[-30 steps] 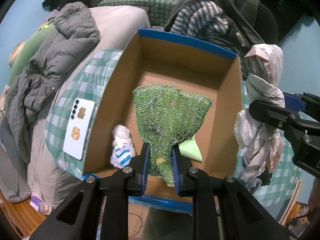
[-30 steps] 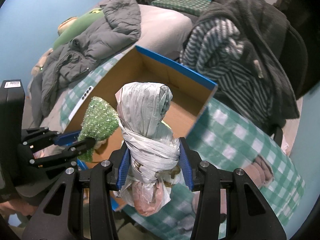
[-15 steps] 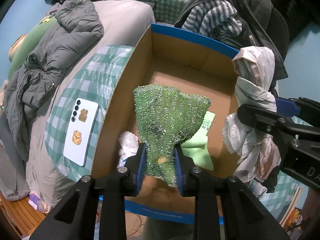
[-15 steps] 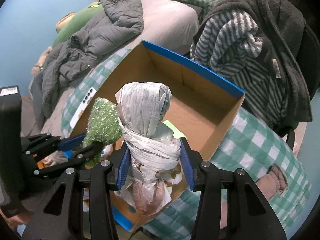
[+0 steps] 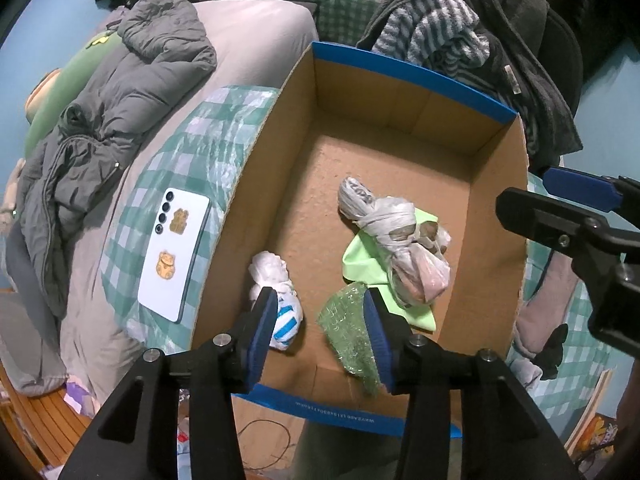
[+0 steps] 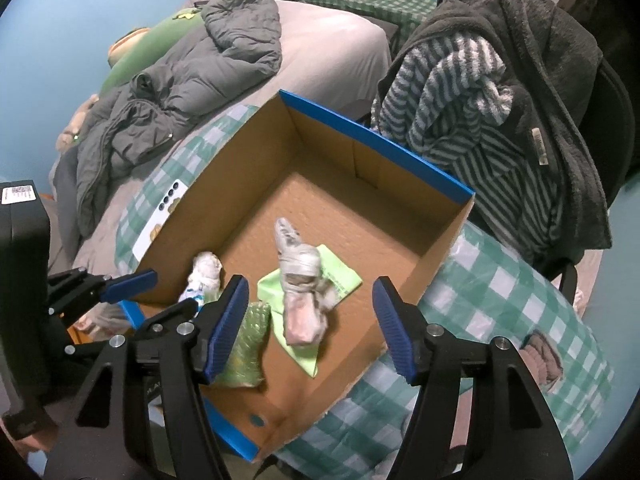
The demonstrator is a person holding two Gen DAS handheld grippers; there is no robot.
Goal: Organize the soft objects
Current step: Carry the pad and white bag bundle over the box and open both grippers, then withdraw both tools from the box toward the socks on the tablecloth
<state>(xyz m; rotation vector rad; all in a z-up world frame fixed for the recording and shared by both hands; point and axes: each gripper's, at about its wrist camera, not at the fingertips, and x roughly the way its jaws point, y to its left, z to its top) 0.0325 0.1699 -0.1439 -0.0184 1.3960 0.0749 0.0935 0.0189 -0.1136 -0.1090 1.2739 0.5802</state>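
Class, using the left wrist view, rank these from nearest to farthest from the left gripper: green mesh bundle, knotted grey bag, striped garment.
1. green mesh bundle, against the left gripper's right finger.
2. knotted grey bag, mid-box, right.
3. striped garment, beyond the box.

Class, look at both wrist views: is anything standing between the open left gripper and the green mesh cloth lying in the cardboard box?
Nothing visible does. The green mesh cloth lies against the left gripper's right finger, inside the cardboard box, with open air between.

Phone [image 6: 162,216] half-hidden behind box wall [image 6: 208,216]
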